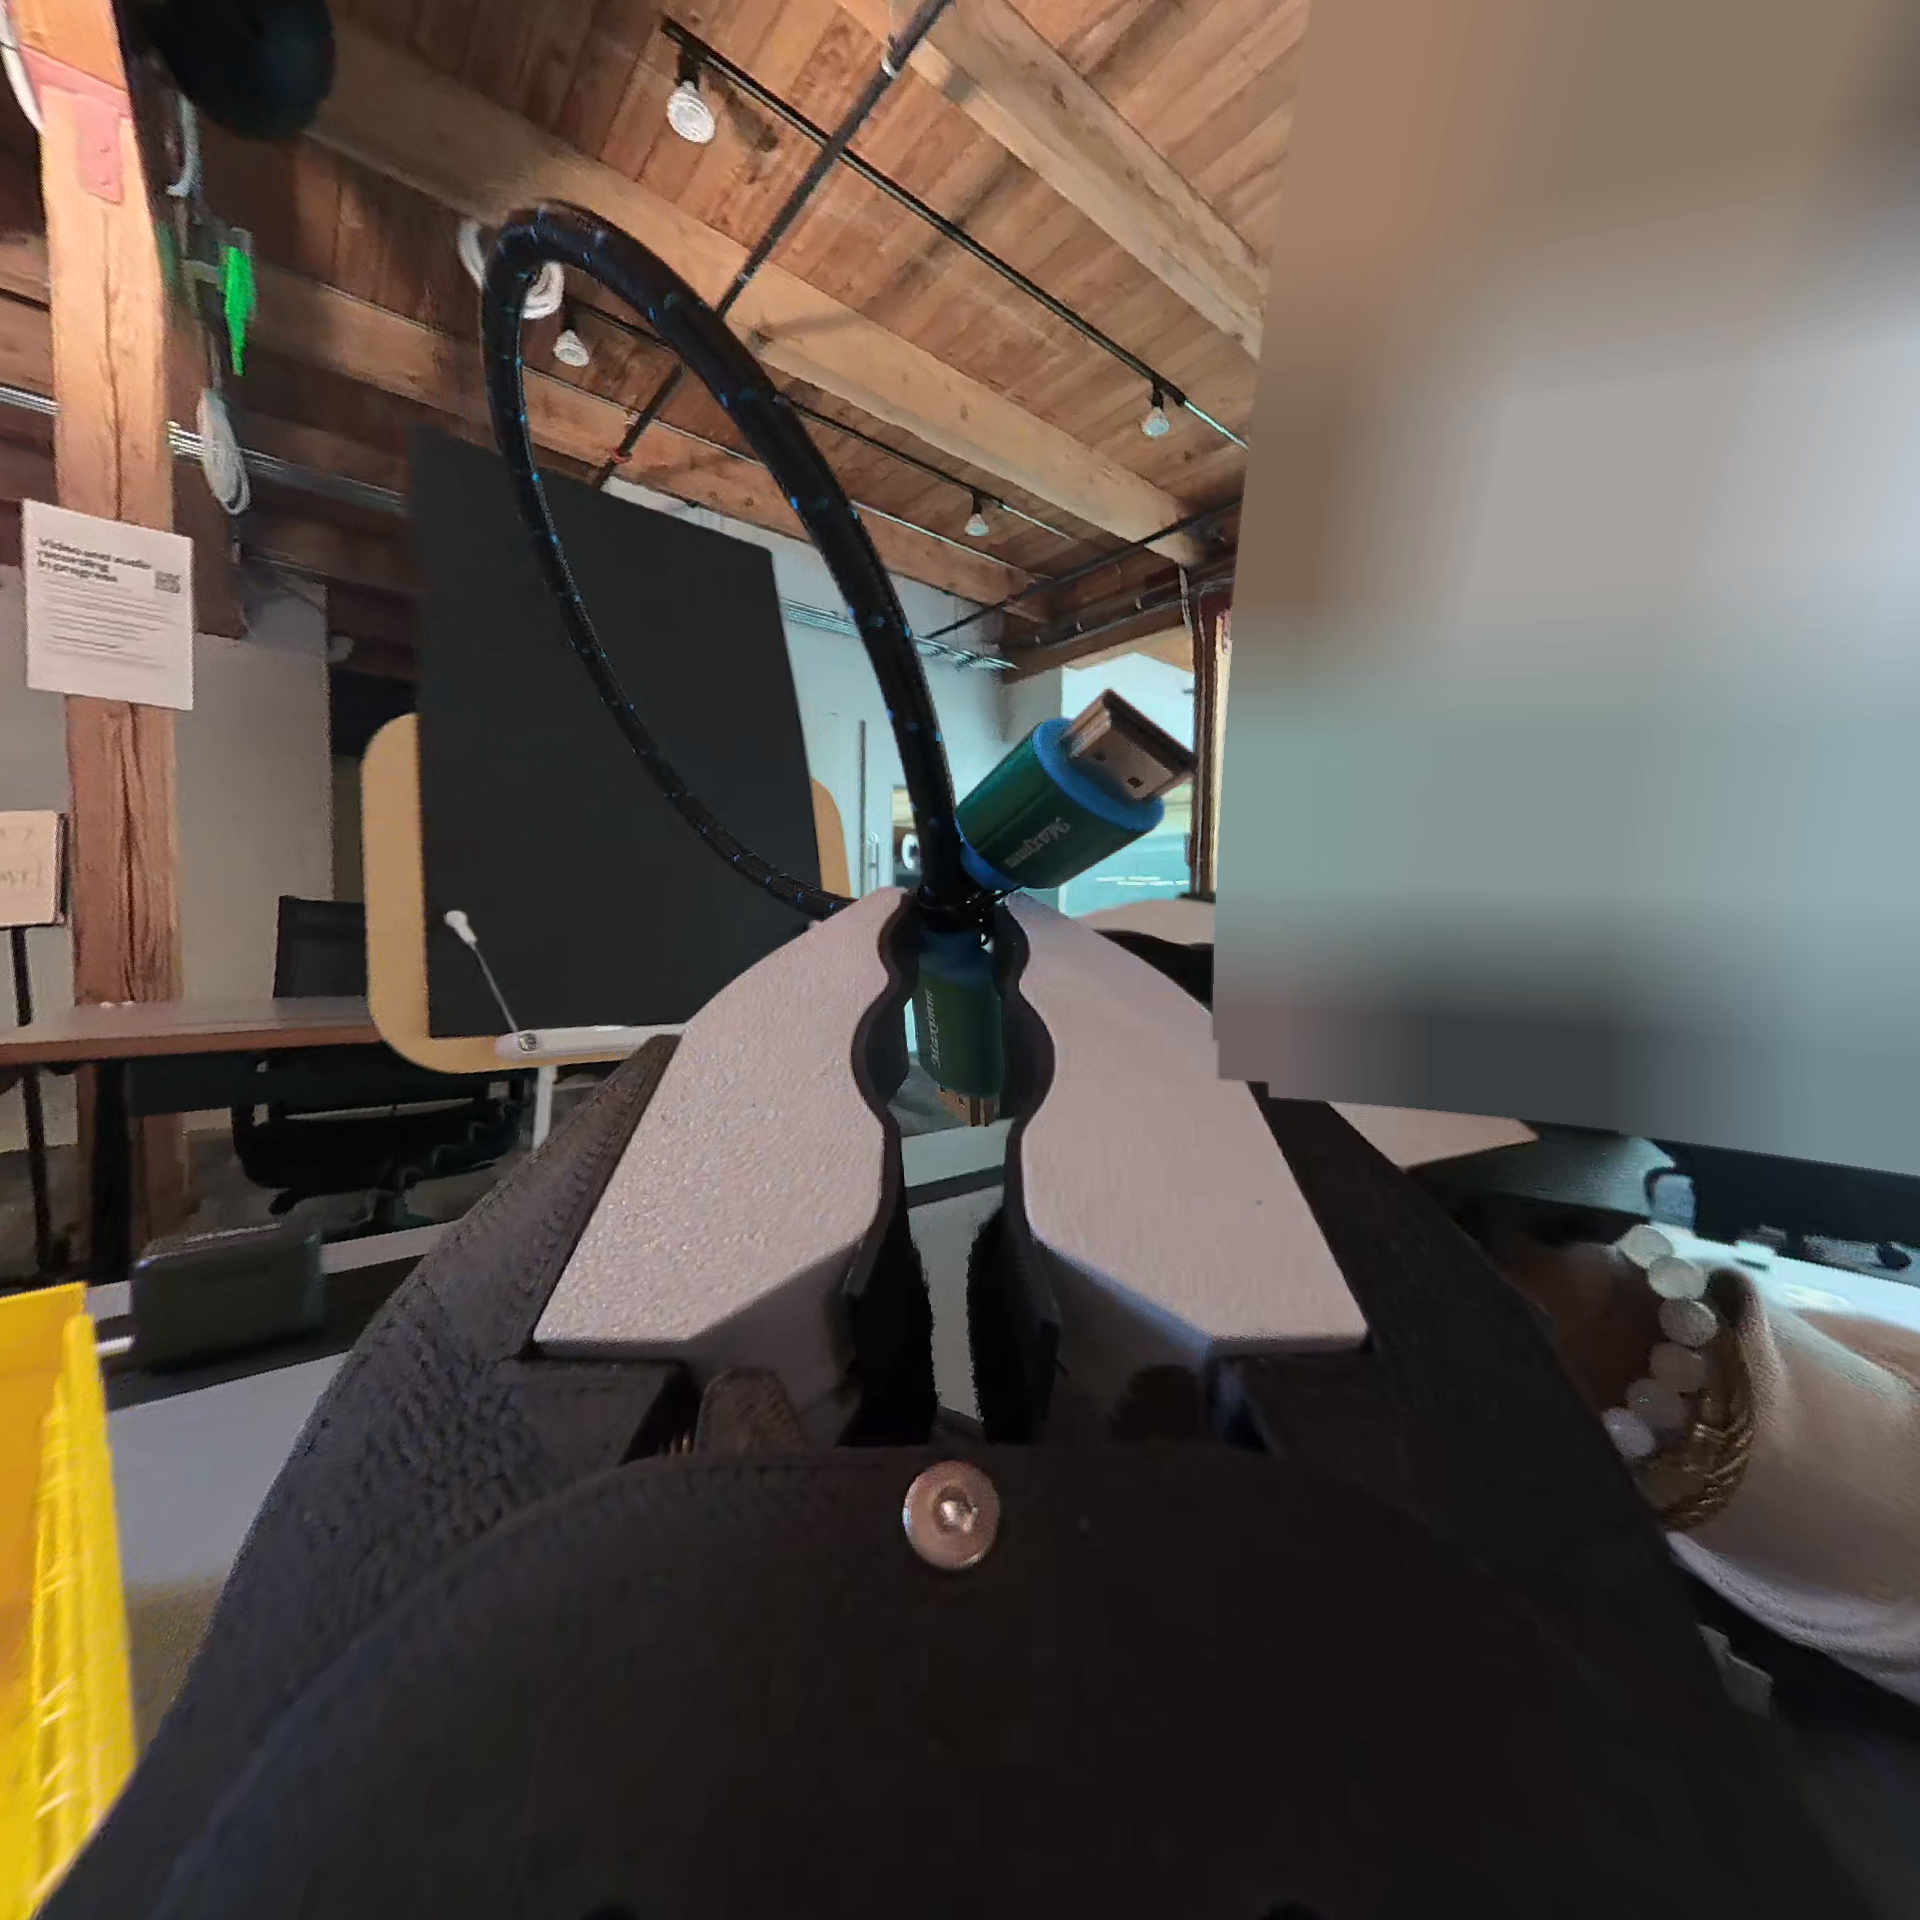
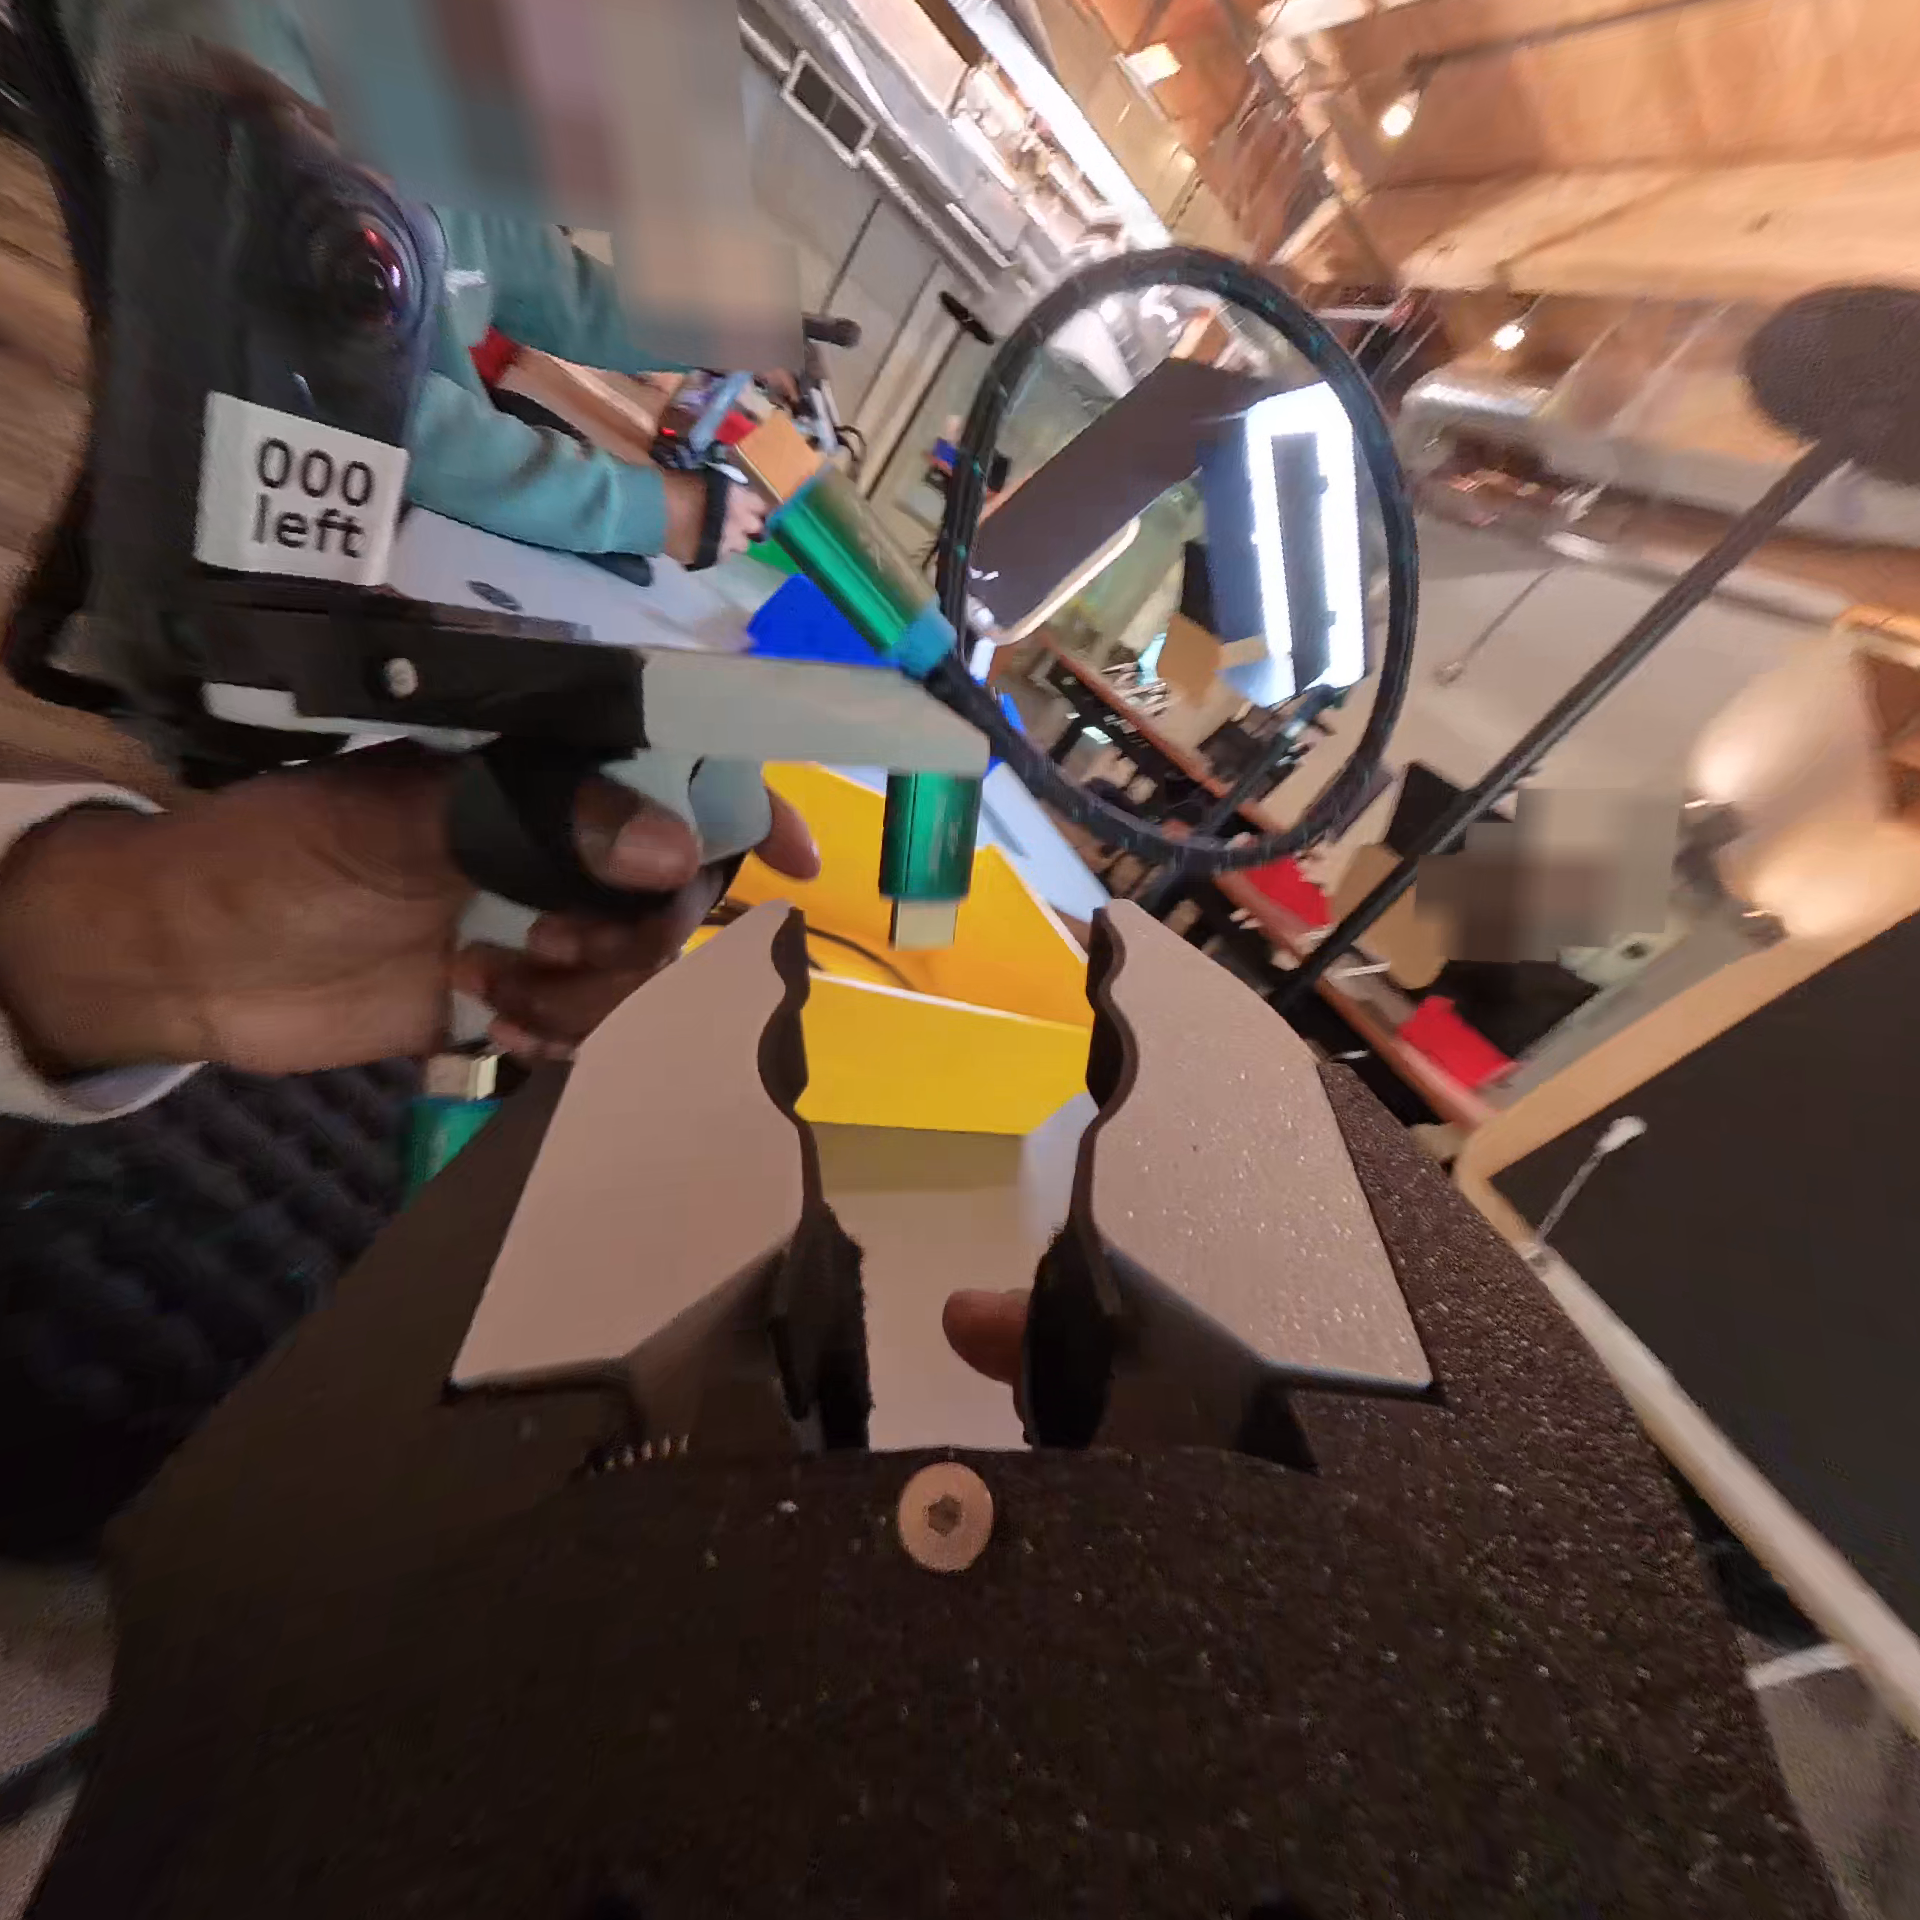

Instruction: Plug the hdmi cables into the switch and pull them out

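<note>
A short black braided HDMI cable (image 1: 665,343) with a green plug at each end curls in a loop. My left gripper (image 1: 956,914) is shut on it at one plug (image 1: 961,1023), which sits between the fingers with its metal tip pointing back toward the camera. The other plug (image 1: 1070,800) sticks out to the upper right. In the right wrist view, the left gripper (image 2: 966,748) shows from the side, and the held plug (image 2: 928,842) hangs tip down just above my right gripper (image 2: 948,925), which is open and empty. No switch is in view.
A yellow bin (image 2: 935,1049) stands on the table below the grippers and shows at the left edge of the left wrist view (image 1: 52,1558). A dark case (image 1: 223,1294) lies on the table. Another person's teal sleeve (image 2: 540,468) is behind. A black stand pole (image 2: 1558,717) rises at the right.
</note>
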The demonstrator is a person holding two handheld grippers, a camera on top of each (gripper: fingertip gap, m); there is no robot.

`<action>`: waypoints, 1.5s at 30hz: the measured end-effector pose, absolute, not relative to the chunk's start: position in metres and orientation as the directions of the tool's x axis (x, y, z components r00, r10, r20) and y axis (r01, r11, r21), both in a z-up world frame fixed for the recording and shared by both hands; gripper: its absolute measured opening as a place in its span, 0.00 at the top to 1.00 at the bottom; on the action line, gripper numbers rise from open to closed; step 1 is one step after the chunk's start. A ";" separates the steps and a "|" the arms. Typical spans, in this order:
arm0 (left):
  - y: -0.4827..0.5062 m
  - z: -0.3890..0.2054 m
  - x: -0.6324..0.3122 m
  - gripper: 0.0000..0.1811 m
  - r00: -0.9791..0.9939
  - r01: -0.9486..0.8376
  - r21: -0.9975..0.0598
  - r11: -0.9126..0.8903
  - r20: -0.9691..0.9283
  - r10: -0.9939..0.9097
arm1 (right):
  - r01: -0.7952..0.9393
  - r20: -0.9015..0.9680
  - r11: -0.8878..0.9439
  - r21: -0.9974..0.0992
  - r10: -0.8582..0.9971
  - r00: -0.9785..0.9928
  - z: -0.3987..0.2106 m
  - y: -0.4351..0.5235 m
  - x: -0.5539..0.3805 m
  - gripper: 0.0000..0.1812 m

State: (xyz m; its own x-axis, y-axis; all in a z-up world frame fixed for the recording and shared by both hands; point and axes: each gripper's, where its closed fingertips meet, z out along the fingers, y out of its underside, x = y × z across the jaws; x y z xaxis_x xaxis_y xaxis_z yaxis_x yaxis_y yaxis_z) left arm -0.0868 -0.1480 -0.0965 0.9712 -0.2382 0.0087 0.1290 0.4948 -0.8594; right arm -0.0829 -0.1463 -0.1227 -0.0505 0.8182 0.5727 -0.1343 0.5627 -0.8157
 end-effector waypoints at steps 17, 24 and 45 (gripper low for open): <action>-0.169 -0.110 -0.022 0.80 0.567 -0.420 -0.687 0.593 -0.708 -0.420 | -0.364 0.545 0.413 -0.835 0.711 -0.445 -0.134 -0.178 -0.049 0.90; -0.166 -0.116 -0.018 0.90 0.487 -0.388 -0.711 0.587 -0.699 -0.524 | -0.418 0.548 0.375 -0.827 0.704 -0.452 -0.134 -0.173 -0.042 0.92; -0.171 -0.135 -0.019 0.88 0.011 -0.730 -0.360 0.581 -0.856 -0.517 | -0.460 0.603 0.419 -0.783 0.694 -0.394 -0.141 -0.178 -0.036 0.92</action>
